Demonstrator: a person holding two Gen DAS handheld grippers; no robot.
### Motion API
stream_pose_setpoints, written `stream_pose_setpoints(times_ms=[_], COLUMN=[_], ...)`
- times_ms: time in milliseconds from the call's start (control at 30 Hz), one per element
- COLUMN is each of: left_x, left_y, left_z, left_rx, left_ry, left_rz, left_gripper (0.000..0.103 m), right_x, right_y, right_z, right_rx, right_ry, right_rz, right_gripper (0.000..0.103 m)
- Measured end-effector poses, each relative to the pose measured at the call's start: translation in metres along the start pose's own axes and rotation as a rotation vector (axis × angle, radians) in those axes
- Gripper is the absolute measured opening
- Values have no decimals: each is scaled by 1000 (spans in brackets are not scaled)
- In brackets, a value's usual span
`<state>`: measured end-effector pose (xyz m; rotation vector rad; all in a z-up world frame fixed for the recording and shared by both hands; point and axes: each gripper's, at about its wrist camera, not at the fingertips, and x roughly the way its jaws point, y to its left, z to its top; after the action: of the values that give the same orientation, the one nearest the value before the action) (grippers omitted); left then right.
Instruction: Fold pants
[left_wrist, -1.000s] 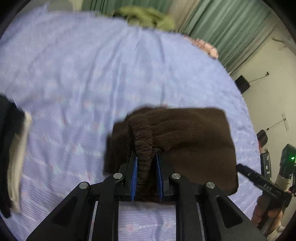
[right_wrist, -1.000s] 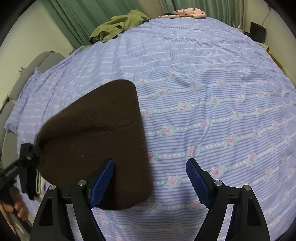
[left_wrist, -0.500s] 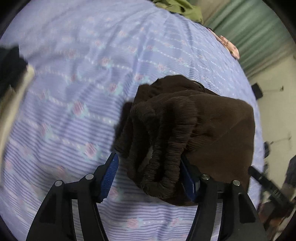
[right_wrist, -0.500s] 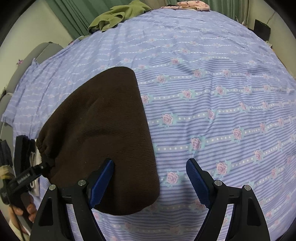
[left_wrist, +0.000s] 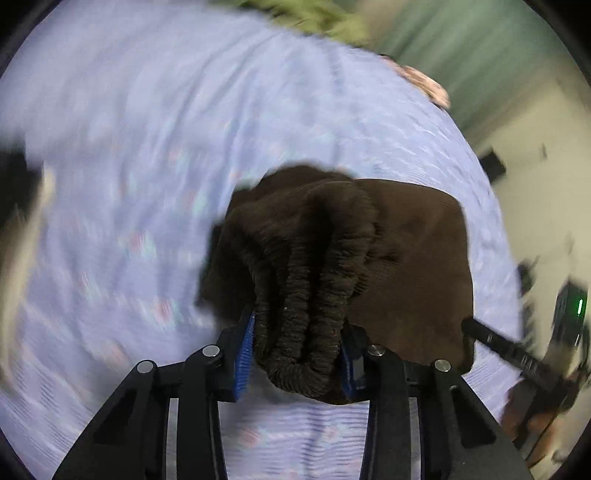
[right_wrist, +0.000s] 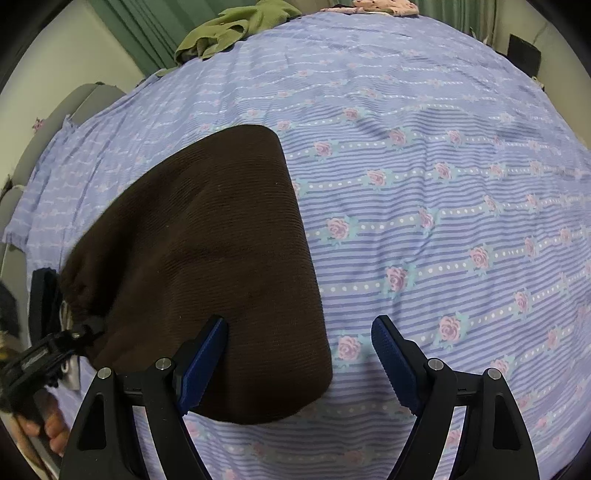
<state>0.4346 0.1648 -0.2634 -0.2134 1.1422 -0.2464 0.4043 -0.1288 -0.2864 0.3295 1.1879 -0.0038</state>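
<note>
The dark brown knit pants (right_wrist: 207, 258) lie folded on the bed. In the left wrist view their bunched elastic waistband (left_wrist: 303, 314) sits between my left gripper's blue pads, and my left gripper (left_wrist: 297, 354) is shut on it. The flat folded part (left_wrist: 413, 266) spreads to the right. My right gripper (right_wrist: 299, 354) is open and empty, low over the pants' near right edge, its left pad above the fabric and its right pad above bare sheet. It also shows at the right edge of the left wrist view (left_wrist: 513, 358). The left wrist view is motion-blurred.
The bed has a lilac striped sheet with roses (right_wrist: 443, 221). A green garment (right_wrist: 229, 33) and a pink one (right_wrist: 384, 5) lie at the far edge by green curtains. Black and white clothing (left_wrist: 22, 206) lies left. A grey headboard (right_wrist: 55, 122) stands far left.
My left gripper opened half a second ago and has shut again on a thicker bunch of the waistband. The right gripper stayed open and barely moved.
</note>
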Motion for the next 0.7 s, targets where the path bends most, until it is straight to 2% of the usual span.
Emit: stream_pose_setpoints(times_ms=[67,133,300,367,467,533,700], left_x=[-13,-18,24,37,38,40,43], left_y=[-18,-20,29,35,45,47,47], left_z=[10,25,43,43,41,40,39], left_rx=[113,139,-38,-57,-92,-91,-77], left_ry=[-60,-92,24,39,46,50,53], left_rz=[34,25,-36,-51,-62,-33,-15], left_gripper=[37,37,38,41,53,69,77], right_x=[-1,-2,-3,-5,-10,-16,-16], right_y=[-5,-6,3,14,26,33,29], right_z=[-1,-2,-2,0,2,5,19], right_rx=[20,30,18,-20,-86,-111,-74], right_ry=[1,-3,-7,-15,-44,-73,-104], right_rz=[5,8,25,8,-23,-31,-14], right_gripper=[82,82,82,82,82,82,82])
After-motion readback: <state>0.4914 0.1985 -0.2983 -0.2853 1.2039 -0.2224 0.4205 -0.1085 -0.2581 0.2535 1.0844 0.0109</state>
